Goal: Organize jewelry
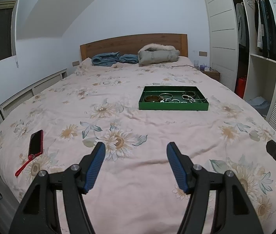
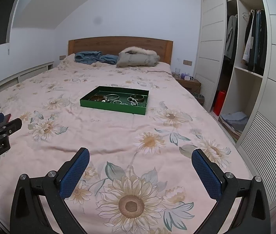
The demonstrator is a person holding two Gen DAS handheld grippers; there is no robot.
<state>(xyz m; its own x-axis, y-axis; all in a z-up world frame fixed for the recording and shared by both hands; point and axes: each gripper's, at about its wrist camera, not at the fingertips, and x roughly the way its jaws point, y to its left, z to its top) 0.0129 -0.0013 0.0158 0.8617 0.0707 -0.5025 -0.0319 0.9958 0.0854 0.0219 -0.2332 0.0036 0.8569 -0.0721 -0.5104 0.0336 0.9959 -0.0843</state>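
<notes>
A tray (image 1: 174,106) sits mid-bed (image 1: 118,101) holding bangles (image 1: 166,96) and bracelets (image 1: 188,97); folded blankets (image 1: 106,58) and a coat (image 1: 158,55) lie behind it against the headboard (image 1: 132,42), a phone (image 1: 36,142) near the bed's left edge, a wardrobe (image 1: 255,48) right.

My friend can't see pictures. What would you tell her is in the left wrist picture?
An open left gripper hovers over a bed with a pink flowered cover. Farther up the bed sits a green tray holding bracelets, and a red phone lies at the left.
</notes>
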